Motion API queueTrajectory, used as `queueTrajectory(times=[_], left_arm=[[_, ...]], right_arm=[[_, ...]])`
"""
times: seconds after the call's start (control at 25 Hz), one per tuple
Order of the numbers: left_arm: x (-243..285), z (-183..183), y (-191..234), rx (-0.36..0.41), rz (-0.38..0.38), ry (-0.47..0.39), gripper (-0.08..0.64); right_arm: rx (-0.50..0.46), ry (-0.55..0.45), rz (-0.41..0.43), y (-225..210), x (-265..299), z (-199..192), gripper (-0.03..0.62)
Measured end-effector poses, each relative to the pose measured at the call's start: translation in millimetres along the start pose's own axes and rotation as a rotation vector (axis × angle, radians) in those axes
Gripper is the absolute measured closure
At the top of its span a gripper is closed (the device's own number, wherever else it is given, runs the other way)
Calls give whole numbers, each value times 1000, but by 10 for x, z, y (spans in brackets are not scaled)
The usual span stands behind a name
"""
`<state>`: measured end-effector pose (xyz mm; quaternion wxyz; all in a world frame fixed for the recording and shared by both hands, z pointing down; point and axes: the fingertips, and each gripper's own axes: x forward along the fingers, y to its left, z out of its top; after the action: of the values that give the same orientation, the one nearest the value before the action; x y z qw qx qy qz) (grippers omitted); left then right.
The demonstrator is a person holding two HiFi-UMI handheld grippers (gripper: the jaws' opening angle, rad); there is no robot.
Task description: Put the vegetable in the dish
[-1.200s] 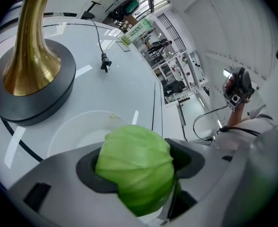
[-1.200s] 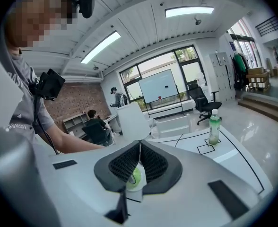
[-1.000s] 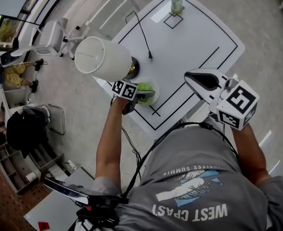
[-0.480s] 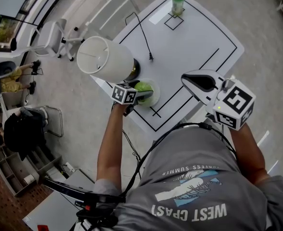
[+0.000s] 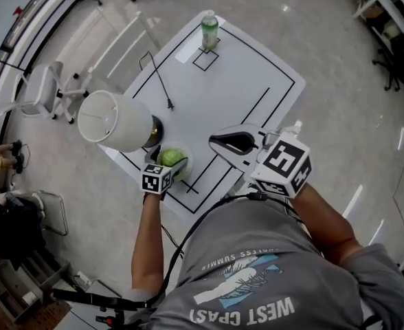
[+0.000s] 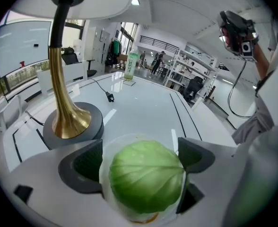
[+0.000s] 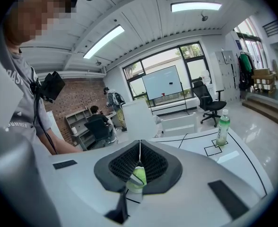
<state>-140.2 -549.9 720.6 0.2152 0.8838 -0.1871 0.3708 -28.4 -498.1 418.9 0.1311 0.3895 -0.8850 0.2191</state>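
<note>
Left gripper (image 6: 139,162) jaws have just opened around the cabbage (image 6: 146,183), which rests in the dish (image 6: 125,137); placement looks done; right gripper (image 7: 139,167) is closed, empty.

This is looking like an open-plan robotics lab, or perhaps an office workshop: a white table (image 5: 236,81) taped with black lines is standing on a glossy floor (image 5: 326,19), a person (image 7: 97,113) is sitting before a brick wall (image 7: 75,98), and office chairs (image 7: 210,100), storage racks (image 6: 191,63) and strip lights (image 7: 103,41) are filling the hall.
</note>
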Motion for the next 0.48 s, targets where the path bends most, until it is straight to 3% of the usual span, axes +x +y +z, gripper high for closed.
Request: queueTrajectory(times=[0.12, 0.48], left_arm=[[-149, 19, -53, -2, 73, -43, 75], [-720, 284, -337, -51, 193, -232, 77]], right_arm=[[-3, 4, 15, 80, -64, 35, 584], [-37, 9, 27, 269, -382, 56, 584]])
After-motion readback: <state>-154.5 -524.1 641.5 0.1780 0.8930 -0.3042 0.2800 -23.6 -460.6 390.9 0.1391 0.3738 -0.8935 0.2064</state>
